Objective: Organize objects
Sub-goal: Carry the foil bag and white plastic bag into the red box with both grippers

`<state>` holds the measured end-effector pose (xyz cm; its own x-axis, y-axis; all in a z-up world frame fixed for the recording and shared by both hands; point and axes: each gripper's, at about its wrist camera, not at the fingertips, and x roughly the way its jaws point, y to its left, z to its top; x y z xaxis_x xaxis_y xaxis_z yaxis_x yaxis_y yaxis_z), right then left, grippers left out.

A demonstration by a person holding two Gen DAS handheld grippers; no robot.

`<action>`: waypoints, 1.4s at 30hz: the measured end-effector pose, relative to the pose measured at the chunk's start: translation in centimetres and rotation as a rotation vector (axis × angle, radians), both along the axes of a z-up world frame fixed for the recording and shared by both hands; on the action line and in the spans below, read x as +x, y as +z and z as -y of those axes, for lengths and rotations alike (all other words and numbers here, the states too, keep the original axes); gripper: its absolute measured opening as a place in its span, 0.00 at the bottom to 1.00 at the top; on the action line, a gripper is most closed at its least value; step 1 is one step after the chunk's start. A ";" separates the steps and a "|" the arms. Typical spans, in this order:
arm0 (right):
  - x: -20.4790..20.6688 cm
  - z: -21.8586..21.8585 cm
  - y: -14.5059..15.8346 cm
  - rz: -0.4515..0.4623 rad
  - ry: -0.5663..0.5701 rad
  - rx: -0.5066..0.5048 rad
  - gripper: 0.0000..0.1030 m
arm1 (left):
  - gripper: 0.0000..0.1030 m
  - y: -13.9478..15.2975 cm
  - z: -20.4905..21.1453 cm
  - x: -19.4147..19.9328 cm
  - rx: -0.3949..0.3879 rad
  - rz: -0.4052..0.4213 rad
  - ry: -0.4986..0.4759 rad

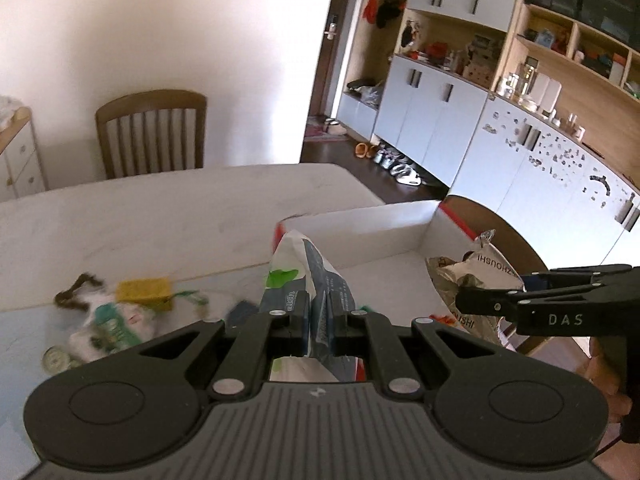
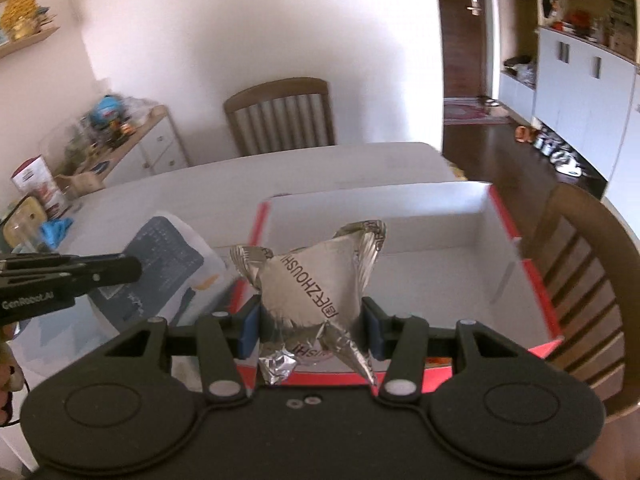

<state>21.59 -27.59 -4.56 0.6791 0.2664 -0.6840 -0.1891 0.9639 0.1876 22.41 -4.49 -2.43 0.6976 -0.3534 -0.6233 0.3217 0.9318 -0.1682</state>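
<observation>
My left gripper [image 1: 318, 312] is shut on a flat white and blue packet [image 1: 308, 268] with a green mark, held up at the near left corner of a white cardboard box with red edges [image 1: 360, 220]. My right gripper [image 2: 312, 316] is shut on a puffy silver foil bag [image 2: 316, 276] with printed letters, held over the box's near rim [image 2: 500, 208]. The box's white floor looks bare. Each view shows the other gripper from the side: the right one [image 1: 488, 292] with the foil bag [image 1: 472, 272], the left one [image 2: 132, 268] with the packet [image 2: 160, 264].
On the white table [image 1: 160, 216] lie loose items at left: a yellow sponge-like block [image 1: 146, 290], a white and green packet [image 1: 116, 320], a small round tin [image 1: 54, 358]. Wooden chairs stand at the far side [image 1: 152, 132] and to the right of the box [image 2: 580, 264]. Cabinets line the right wall.
</observation>
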 end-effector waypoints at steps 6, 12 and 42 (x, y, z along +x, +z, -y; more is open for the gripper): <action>1.5 4.1 -0.9 -0.005 -0.030 -0.018 0.48 | 0.08 0.6 4.5 1.8 0.010 0.024 -0.021; 3.3 6.4 -2.0 -0.024 -0.035 -0.027 0.48 | 0.08 -0.6 8.0 4.2 0.028 -0.004 -0.036; 10.1 4.2 -10.6 -0.238 0.159 -0.173 0.49 | 0.08 -10.1 16.6 13.9 0.213 -0.167 -0.116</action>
